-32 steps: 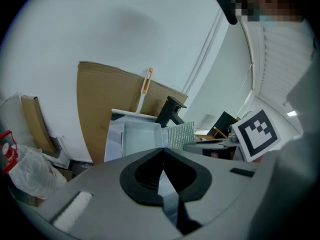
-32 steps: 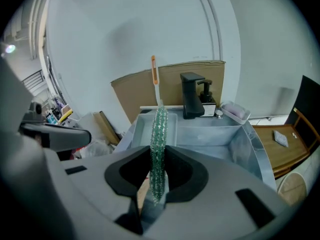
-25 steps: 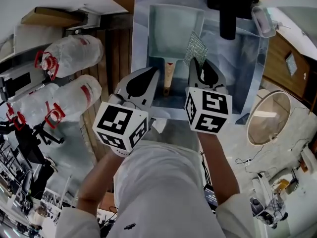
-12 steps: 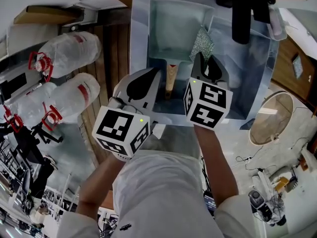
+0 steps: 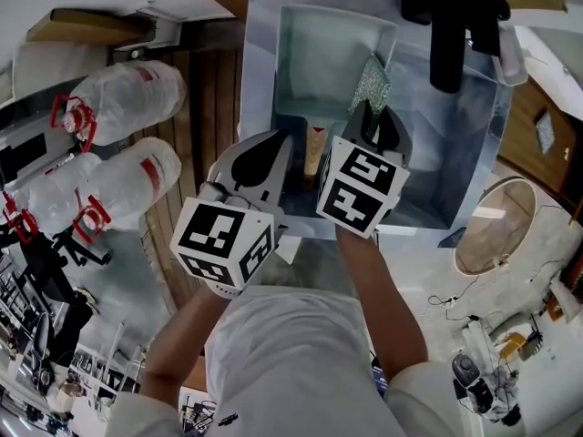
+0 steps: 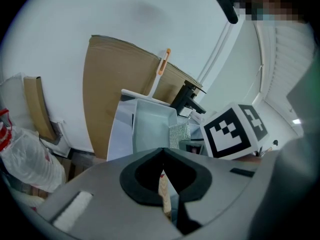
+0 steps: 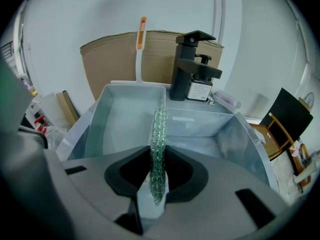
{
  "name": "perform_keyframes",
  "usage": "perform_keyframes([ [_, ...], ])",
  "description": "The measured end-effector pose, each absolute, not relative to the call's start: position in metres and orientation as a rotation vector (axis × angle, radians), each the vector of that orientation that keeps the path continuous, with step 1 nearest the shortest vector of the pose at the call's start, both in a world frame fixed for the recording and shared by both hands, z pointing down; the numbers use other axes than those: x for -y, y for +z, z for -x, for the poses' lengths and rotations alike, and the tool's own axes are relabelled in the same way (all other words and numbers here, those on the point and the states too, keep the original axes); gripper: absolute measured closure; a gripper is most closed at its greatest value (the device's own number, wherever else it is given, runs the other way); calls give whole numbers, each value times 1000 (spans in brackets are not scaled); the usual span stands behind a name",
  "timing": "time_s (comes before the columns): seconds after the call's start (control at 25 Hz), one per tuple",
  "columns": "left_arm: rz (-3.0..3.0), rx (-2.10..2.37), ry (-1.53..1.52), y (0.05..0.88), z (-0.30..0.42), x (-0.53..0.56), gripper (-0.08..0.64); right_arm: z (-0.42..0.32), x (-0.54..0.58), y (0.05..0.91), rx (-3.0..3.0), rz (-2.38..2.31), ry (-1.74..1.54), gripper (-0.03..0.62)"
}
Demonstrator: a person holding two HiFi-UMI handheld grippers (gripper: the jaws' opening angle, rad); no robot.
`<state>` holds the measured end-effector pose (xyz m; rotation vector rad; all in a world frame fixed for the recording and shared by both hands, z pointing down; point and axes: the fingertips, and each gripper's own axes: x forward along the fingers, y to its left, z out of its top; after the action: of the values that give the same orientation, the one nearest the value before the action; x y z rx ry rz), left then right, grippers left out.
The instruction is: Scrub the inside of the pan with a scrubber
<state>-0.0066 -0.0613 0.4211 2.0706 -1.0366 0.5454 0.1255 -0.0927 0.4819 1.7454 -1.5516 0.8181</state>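
Sink (image 5: pixel 455 135) holds square pan (image 5: pixel 323 53) | right gripper (image 5: pixel 369 107) fingers pinching scrubber (image 5: pixel 372 82) | left gripper (image 5: pixel 284 137) fingers pressed together

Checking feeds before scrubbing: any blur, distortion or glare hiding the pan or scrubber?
Head view: evenly lit, pan and scrubber clear, no glare. Left gripper view: strong fisheye, dark corners, mosaic patch top right. Right gripper view: same fisheye; scrubber sharp between the jaws.
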Motion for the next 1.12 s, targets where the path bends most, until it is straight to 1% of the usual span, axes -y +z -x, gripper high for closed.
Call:
perform_keyframes([
  [0.4, -2058, 1071, 522, 420, 21, 63, 555, -129, 97, 483, 1470, -1794, 871, 528],
  [0.84, -2068, 1083, 499, 411, 26, 68, 555, -137, 130, 465, 1480, -1841, 863, 528],
  [1.12, -2075, 1089, 477, 405, 25, 72, 555, -137, 138, 462, 1506, -1789, 857, 528],
])
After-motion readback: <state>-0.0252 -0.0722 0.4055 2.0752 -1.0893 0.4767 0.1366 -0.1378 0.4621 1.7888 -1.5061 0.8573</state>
